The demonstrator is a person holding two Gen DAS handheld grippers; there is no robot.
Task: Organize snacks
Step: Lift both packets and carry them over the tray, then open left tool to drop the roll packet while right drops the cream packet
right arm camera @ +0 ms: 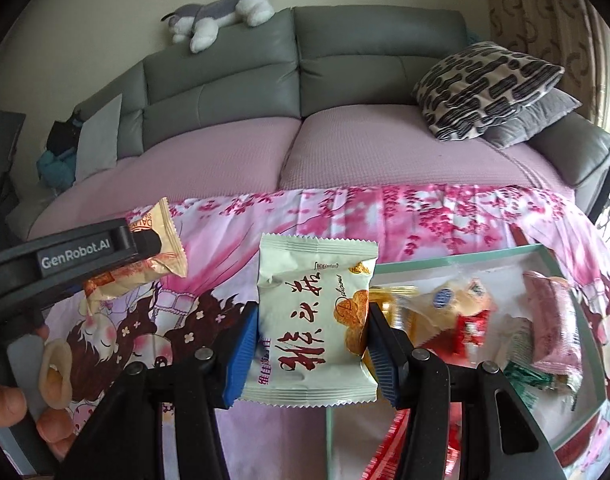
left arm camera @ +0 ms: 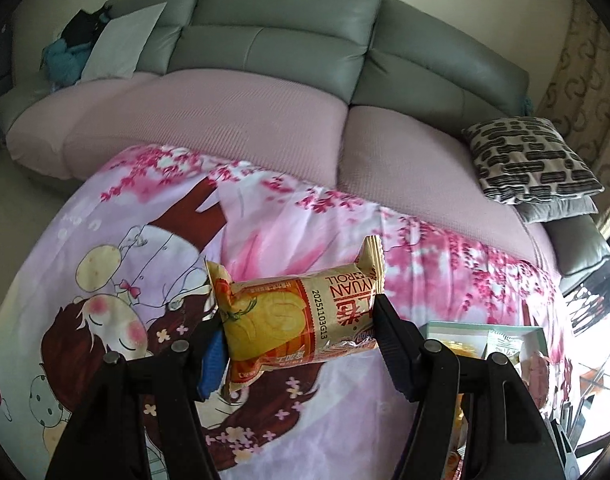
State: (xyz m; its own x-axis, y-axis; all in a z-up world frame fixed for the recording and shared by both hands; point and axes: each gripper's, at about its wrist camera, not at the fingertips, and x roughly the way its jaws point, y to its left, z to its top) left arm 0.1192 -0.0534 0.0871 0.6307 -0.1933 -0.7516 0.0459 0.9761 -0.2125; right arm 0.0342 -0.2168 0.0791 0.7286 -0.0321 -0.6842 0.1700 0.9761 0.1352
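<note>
My left gripper (left arm camera: 299, 336) is shut on a yellow and red cake-roll packet (left arm camera: 293, 316), held crosswise above the pink cartoon cloth (left arm camera: 105, 280). In the right wrist view that same left gripper (right arm camera: 141, 246) shows at the left with its packet (right arm camera: 161, 248) in its jaws. My right gripper (right arm camera: 311, 340) is shut on a white snack packet with red characters (right arm camera: 313, 320), lifted over the cloth just left of a pale green box (right arm camera: 561, 264). The box holds several wrapped snacks (right arm camera: 465, 312) and also shows at the lower right of the left wrist view as a box corner (left arm camera: 537, 332).
A grey sofa (right arm camera: 345, 72) with pink seat covers runs behind the table. A patterned cushion (right arm camera: 481, 88) lies at its right end and a plush dog (right arm camera: 221, 12) on its back. A person's fingers (right arm camera: 5, 404) grip the left tool's handle.
</note>
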